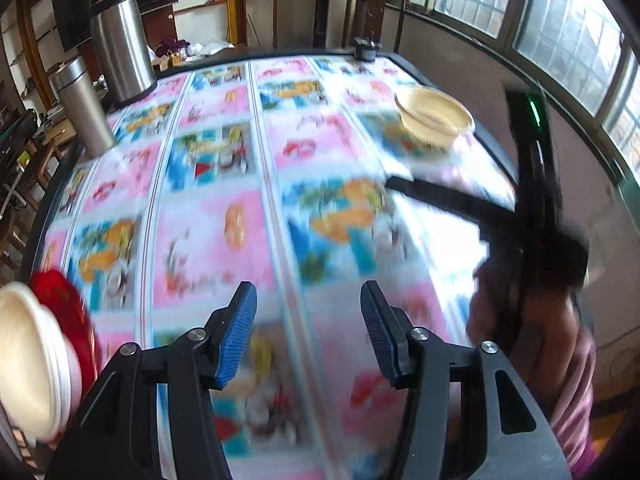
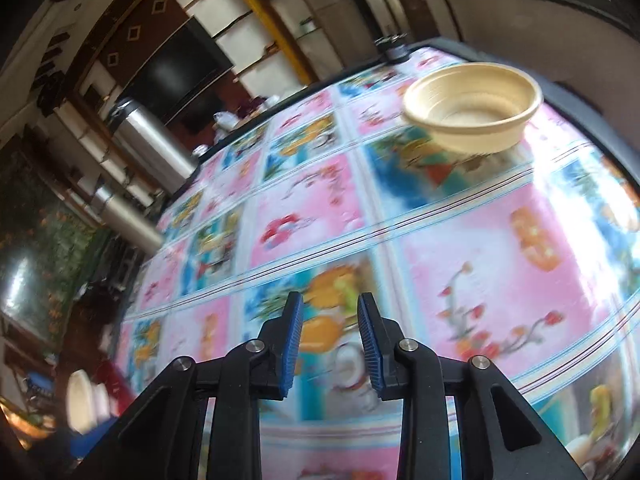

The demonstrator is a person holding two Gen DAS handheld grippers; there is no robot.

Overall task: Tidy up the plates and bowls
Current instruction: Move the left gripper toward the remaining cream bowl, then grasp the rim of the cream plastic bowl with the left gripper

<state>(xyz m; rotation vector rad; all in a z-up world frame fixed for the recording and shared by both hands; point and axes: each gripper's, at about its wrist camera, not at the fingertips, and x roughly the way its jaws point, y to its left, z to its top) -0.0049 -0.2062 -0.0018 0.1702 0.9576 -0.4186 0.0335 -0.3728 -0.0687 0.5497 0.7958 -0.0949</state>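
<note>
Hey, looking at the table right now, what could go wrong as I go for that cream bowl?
1. The cream ribbed plastic bowl sits close to the table's far edge; a nudge might push it off.
2. Both views are motion-blurred, so a fast approach by the open right gripper may misjudge the rim.
3. The tall steel kettle and slim steel flask stand by the left edge; a wide swing might topple them.

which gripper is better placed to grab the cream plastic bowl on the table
Right. The right gripper, open and empty, faces the cream plastic bowl ahead. The left gripper, also open, sees it far off to its right, beyond the right gripper.
</note>
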